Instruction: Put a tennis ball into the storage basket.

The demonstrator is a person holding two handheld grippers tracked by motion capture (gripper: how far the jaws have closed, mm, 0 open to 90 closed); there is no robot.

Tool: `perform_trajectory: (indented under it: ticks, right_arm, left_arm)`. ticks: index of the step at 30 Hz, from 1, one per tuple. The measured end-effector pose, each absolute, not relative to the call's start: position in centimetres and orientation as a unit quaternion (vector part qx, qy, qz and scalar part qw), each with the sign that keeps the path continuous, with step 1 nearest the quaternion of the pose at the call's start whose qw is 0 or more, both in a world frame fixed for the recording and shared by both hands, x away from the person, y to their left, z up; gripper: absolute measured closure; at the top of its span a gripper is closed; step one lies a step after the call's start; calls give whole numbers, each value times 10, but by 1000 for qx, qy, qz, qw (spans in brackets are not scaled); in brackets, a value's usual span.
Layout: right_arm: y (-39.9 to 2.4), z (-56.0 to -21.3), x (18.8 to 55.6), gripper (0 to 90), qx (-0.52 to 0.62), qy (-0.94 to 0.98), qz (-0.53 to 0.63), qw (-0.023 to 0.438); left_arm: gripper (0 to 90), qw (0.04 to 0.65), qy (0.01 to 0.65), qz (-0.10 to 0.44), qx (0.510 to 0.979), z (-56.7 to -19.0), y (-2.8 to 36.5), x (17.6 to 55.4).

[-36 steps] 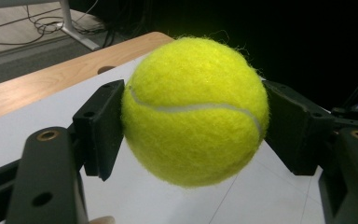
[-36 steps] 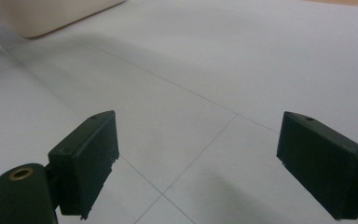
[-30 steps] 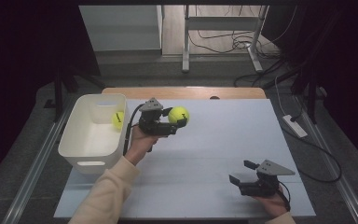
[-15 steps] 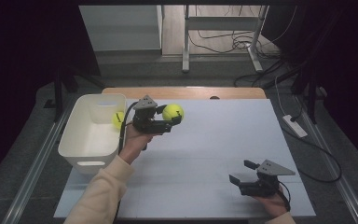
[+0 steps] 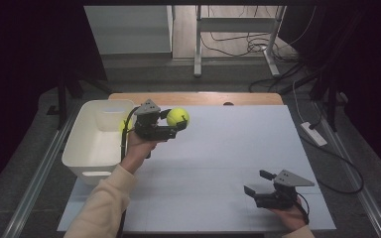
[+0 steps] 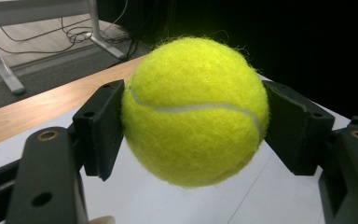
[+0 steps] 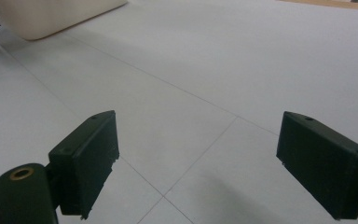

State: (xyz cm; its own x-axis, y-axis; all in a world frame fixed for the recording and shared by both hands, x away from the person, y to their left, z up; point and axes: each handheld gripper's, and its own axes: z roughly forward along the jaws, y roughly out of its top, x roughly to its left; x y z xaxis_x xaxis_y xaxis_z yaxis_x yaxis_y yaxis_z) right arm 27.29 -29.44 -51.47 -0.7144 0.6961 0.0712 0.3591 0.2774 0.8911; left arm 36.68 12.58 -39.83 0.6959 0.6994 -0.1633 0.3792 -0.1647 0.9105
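High view: left gripper (image 5: 174,130) clamps ball (image 5: 177,117) above table (image 5: 228,158), beside bin (image 5: 96,144); early release risks roll-off. Right gripper (image 5: 257,184) wide, empty.

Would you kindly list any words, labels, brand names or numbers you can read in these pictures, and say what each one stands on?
There are none to read.
The tennis ball held in the left gripper shows only its white seam, no brand print.
The white bin, the table and the right gripper carry no lettering.

High overhead view forward-down; two close claw-mounted views sharing the table (image 5: 218,148).
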Motion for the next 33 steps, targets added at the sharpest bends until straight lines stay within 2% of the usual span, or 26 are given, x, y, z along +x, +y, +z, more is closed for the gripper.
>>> perform_trajectory:
  ticks: [33]
  right_arm:
    - [-294, -515, 273, 132, 338, 782, 495, 170]
  left_arm:
    - [274, 543, 384, 167, 728, -394, 154, 364]
